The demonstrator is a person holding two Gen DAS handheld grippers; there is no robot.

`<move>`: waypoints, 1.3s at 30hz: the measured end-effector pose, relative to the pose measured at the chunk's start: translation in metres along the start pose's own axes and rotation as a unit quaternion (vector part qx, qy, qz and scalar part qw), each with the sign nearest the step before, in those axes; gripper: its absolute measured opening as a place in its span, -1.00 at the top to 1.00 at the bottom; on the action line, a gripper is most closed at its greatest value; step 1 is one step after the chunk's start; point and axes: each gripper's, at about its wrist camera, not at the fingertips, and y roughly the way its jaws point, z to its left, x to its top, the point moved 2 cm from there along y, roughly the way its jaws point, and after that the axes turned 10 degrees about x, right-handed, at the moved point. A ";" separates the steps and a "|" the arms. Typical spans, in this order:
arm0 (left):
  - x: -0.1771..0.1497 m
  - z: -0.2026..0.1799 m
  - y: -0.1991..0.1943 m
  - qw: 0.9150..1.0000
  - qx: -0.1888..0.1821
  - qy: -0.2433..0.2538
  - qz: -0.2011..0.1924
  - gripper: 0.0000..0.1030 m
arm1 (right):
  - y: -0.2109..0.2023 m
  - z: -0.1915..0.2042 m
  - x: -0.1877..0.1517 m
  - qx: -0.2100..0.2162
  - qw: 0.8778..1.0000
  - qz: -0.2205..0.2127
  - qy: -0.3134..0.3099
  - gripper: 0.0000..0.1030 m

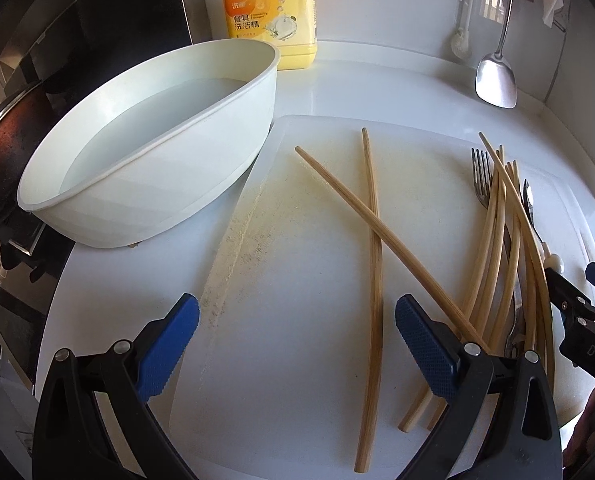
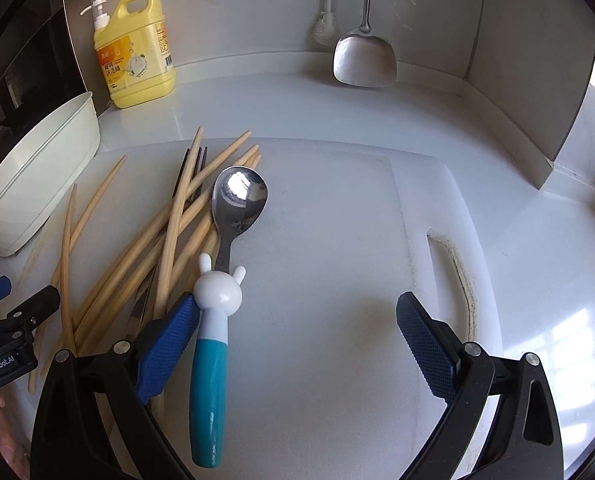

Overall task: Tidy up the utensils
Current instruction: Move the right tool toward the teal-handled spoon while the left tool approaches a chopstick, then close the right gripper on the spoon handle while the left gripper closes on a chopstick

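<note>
Two brown chopsticks (image 1: 374, 264) lie crossed on the white cutting board (image 1: 297, 208). My left gripper (image 1: 297, 340) hovers open over their near ends, holding nothing. To the right a pile of pale chopsticks (image 1: 505, 256) covers a steel fork (image 1: 480, 172). In the right wrist view the same pile of chopsticks (image 2: 169, 232) lies left of a steel spoon (image 2: 239, 196) with a white rabbit and teal handle. My right gripper (image 2: 297, 340) is open over the cutting board (image 2: 337, 232). The spoon's handle lies just inside its left finger (image 2: 169, 340); whether they touch is unclear.
A white basin (image 1: 145, 184) holding water sits at the board's left, partly over a dark stove (image 1: 1, 148). A yellow detergent bottle (image 1: 269, 12) stands at the back. A steel spatula (image 2: 364, 56) and a white brush (image 2: 323, 24) hang on the back wall.
</note>
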 end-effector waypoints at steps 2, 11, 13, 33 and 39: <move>0.002 -0.001 0.002 1.000 -0.003 -0.003 -0.002 -0.88 | 0.003 0.001 0.003 0.005 1.000 -0.002 -0.005 -0.82; 0.003 -0.009 0.000 0.999 -0.029 -0.004 -0.018 -0.58 | 0.003 0.004 0.002 0.014 1.000 -0.007 -0.025 -0.74; 0.003 -0.011 -0.001 0.999 -0.034 -0.003 -0.019 -0.48 | 0.001 0.008 0.002 0.019 0.999 -0.009 -0.035 -0.58; 0.004 -0.023 -0.012 0.998 -0.059 0.012 -0.032 0.85 | -0.003 0.028 0.000 0.050 0.995 -0.031 -0.079 0.58; 0.005 -0.020 -0.011 0.997 -0.067 0.003 -0.030 0.86 | -0.004 0.025 -0.001 0.061 0.995 -0.037 -0.063 0.59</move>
